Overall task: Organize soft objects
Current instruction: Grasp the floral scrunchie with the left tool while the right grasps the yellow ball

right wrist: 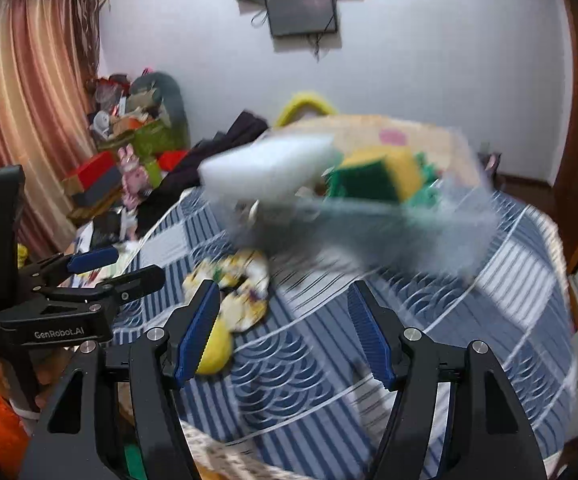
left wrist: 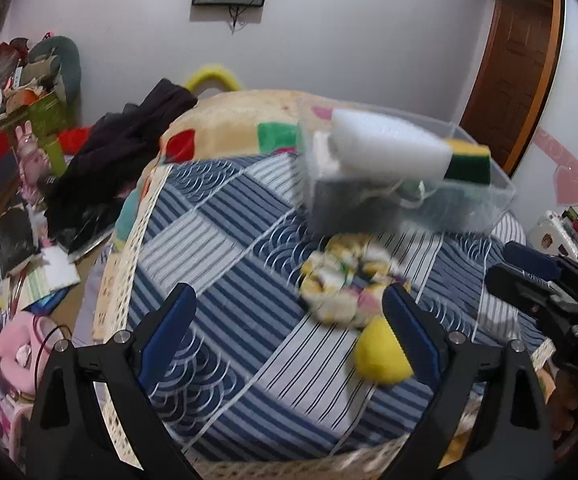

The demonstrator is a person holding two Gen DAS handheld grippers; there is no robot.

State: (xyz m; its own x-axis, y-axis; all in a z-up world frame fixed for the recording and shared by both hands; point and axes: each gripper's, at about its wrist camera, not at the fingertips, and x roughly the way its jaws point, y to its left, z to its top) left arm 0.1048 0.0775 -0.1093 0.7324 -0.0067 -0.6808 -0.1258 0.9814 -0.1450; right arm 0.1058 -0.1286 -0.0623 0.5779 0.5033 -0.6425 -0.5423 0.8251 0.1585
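Your left tool (left wrist: 289, 336) fills the bottom of its own view with its blue pads spread wide and nothing between them. Just beyond its right pad a yellow sponge (left wrist: 381, 356) lies on the blue striped bedspread (left wrist: 217, 240), touching a crumpled floral cloth (left wrist: 349, 280) that sits a little farther up the bed. Past the cloth stands a clear plastic bin (left wrist: 489, 200), tilted in both views and blurred. A white foam block (left wrist: 389, 148) rests across its rim, and beside that a yellow and green scouring sponge (left wrist: 469, 160) pokes out. Your right tool (right wrist: 289, 332) is also spread wide and holds nothing; in its view the yellow sponge shows just behind its left pad. Each tool appears at the edge of the other's view, near the foot of the bed. Dark clothes (left wrist: 129, 140) are heaped at the bed's far left corner.
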